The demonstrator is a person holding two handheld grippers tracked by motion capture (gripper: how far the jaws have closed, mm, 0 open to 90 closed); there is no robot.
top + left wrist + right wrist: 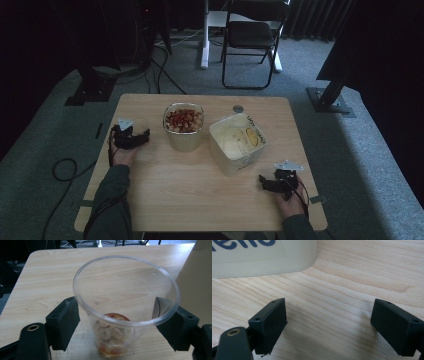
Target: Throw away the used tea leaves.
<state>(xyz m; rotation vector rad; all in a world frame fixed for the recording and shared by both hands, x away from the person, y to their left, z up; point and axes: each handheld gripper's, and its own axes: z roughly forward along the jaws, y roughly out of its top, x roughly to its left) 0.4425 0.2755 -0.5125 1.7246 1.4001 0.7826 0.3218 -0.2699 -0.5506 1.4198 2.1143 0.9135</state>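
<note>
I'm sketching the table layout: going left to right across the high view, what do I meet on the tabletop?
Left hand-held gripper → round tub of red and pale pieces → square cream tub → right hand-held gripper.

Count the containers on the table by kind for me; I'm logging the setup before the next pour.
Clear cup: 1
Round tub with red and pale bits: 1
Square tub, cream: 1
Total: 3
</note>
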